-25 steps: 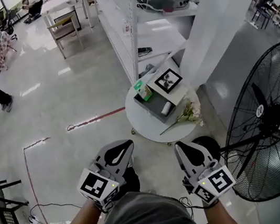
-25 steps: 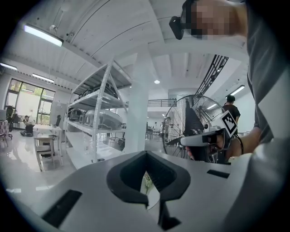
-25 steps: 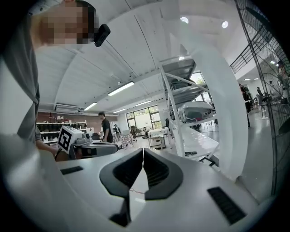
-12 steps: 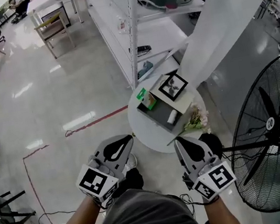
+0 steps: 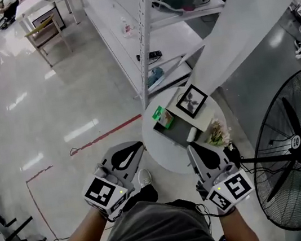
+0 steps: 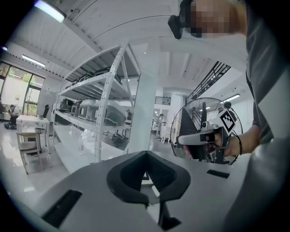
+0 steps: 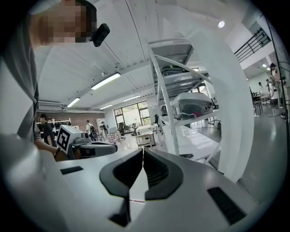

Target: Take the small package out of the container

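Reaching the green package (image 5: 165, 118) in the grey container (image 5: 178, 133) means opening my shut right gripper (image 5: 192, 148) first (left gripper (image 5: 140, 145) shut too, both empty).

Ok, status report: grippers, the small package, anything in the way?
Both shut and empty: left gripper, right gripper, near the round table. Task's green package sits untouched at the container edge. Nothing blocking; fan off to the right.

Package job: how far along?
Done: nothing; the green package is still at the gray container on the round table. In hand: nothing; left gripper and right gripper are shut, empty, apart from the package. Left: reach, grip, lift it out.
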`<state>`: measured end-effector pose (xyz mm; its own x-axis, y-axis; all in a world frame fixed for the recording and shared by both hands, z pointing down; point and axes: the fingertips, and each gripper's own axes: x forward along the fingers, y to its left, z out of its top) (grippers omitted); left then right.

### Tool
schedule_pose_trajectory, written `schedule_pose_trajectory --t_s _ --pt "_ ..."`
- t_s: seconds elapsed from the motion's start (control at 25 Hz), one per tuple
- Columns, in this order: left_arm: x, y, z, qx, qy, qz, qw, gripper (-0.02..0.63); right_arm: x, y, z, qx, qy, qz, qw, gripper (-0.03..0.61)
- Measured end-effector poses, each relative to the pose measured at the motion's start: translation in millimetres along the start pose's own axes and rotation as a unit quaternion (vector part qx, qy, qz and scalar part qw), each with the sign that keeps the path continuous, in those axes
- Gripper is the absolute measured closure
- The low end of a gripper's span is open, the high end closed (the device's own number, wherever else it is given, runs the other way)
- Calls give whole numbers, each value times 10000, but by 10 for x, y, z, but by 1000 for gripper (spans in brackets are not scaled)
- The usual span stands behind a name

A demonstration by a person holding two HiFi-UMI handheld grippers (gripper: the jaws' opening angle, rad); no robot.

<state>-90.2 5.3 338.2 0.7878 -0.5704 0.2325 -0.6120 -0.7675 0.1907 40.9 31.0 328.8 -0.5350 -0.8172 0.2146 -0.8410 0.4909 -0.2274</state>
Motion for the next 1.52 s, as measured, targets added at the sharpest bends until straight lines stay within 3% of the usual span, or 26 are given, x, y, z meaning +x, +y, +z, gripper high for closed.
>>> schedule_pose_trajectory --t_s 0.44,0.76,0.88,1.52 --pt "373 523 -13 -151 51 -167 9997 600 595 -215 15 27 194 -96 9998 555" --pt "714 722 -188 -357 258 -71 9990 600 812 -496 -106 62 340 -55 9994 555" --pt "867 769 -254 -259 264 9 9993 600 874 -631 -171 105 424 39 9990 555" --pt "1640 1063 -1165 -568 719 553 9943 600 1208 -1304 -661 253 970 602 9931 555"
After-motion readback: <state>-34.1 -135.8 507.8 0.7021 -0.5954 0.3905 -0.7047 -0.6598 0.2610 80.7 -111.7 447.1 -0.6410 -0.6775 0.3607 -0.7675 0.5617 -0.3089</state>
